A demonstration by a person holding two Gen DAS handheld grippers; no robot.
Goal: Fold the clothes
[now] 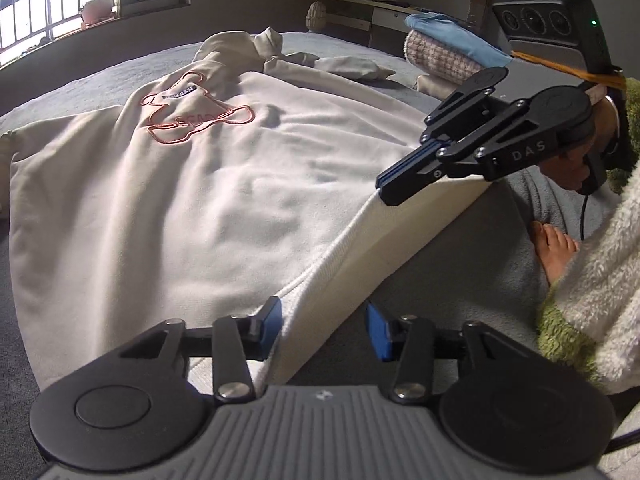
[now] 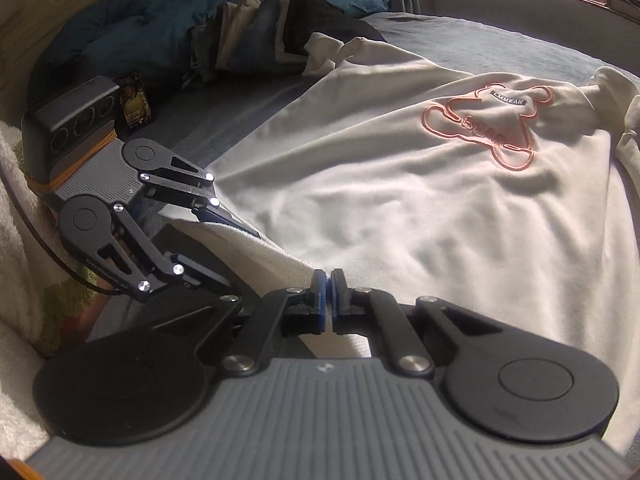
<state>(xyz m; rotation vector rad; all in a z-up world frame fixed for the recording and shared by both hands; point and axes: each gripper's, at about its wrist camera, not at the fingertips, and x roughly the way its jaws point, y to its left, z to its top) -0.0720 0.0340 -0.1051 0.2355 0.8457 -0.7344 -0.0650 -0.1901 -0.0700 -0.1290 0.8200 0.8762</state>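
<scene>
Left wrist view puts our left gripper [image 1: 324,320] at the bottom centre of the frame, jaws narrowly apart with the ribbed hem [image 1: 340,248] of the cream sweatshirt [image 1: 192,184] running up between them; the left pad seems to touch the cloth while the right pad stands clear, so we judge this no firm grip. At the right of the same frame our right gripper [image 1: 386,190] has its jaws closed flat on the hem further along, lifting that edge off the grey bed [image 1: 440,264]; the right wrist view agrees, its blue pads [image 2: 318,292] pressed together at bottom centre with cloth pinched between them.

The sweatshirt lies face up across the bed, filling the middle of both frames, its pink bear outline [image 1: 196,116] toward the upper left in the left view; one sleeve bunches at the far edge. A stack of folded clothes [image 1: 448,48] sits at the upper right.

We judge the fold barely begun. The risk lies with the left side; if we lift now, the hem may slide out of those slack jaws and the edge will sag, giving a crooked fold; pulling the two grippers unevenly could also drag the body cloth into wrinkles.
</scene>
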